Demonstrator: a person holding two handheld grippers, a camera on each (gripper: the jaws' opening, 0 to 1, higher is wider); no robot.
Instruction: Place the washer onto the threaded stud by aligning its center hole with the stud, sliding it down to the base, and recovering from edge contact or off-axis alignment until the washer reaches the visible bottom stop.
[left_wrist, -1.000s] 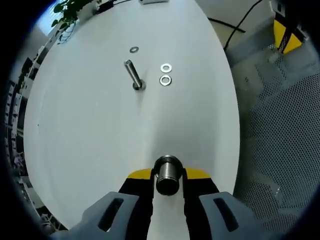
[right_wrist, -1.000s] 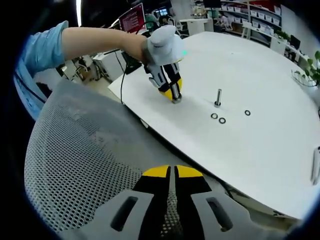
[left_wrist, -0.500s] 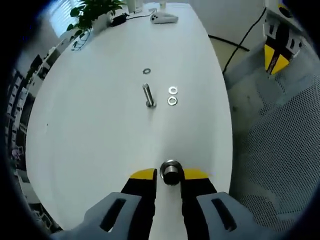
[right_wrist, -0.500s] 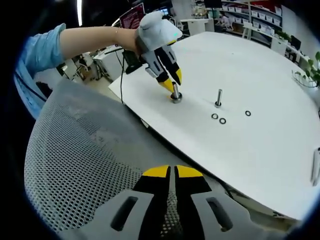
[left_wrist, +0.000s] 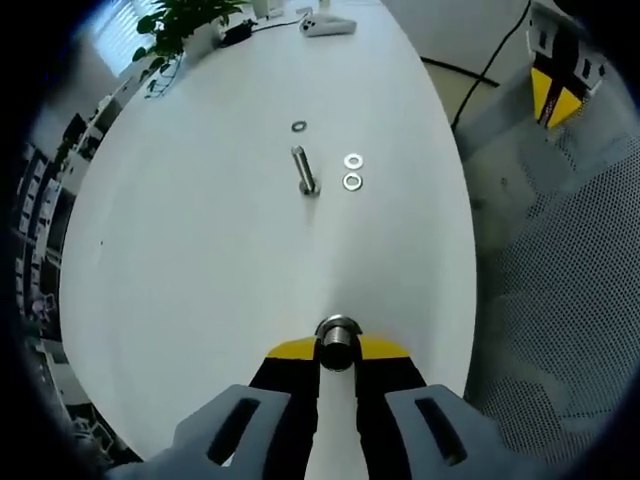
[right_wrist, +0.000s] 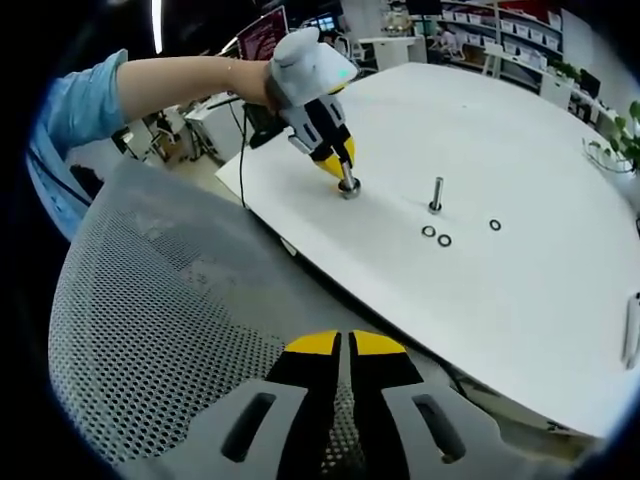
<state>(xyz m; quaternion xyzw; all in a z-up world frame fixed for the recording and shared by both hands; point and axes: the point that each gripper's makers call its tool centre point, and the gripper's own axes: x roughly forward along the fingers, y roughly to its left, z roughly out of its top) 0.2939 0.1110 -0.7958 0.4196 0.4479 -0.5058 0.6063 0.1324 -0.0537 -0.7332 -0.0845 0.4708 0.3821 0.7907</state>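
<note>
A slim threaded stud (left_wrist: 305, 172) (right_wrist: 436, 194) stands upright on the white table (left_wrist: 200, 250). Two washers (left_wrist: 352, 171) (right_wrist: 436, 237) lie flat just to its right, and a third washer (left_wrist: 298, 126) (right_wrist: 495, 225) lies beyond it. My left gripper (left_wrist: 337, 350) (right_wrist: 343, 178) points down at the table near its edge, its jaws pressed against the sides of a short threaded metal cylinder (left_wrist: 338, 340) (right_wrist: 348, 188) that rests on the table. My right gripper (right_wrist: 346, 345) hangs shut and empty over a mesh chair back, well away from the stud.
The grey mesh chair (right_wrist: 170, 330) (left_wrist: 560, 300) stands against the table's near edge. A person's arm in a blue sleeve (right_wrist: 90, 100) holds the left gripper. A potted plant (left_wrist: 185, 20) and a small white device (left_wrist: 328, 24) sit at the table's far end.
My left gripper drew back from the metal cylinder with wider jaws, then came down and closed on it again. The right gripper has stayed still.
</note>
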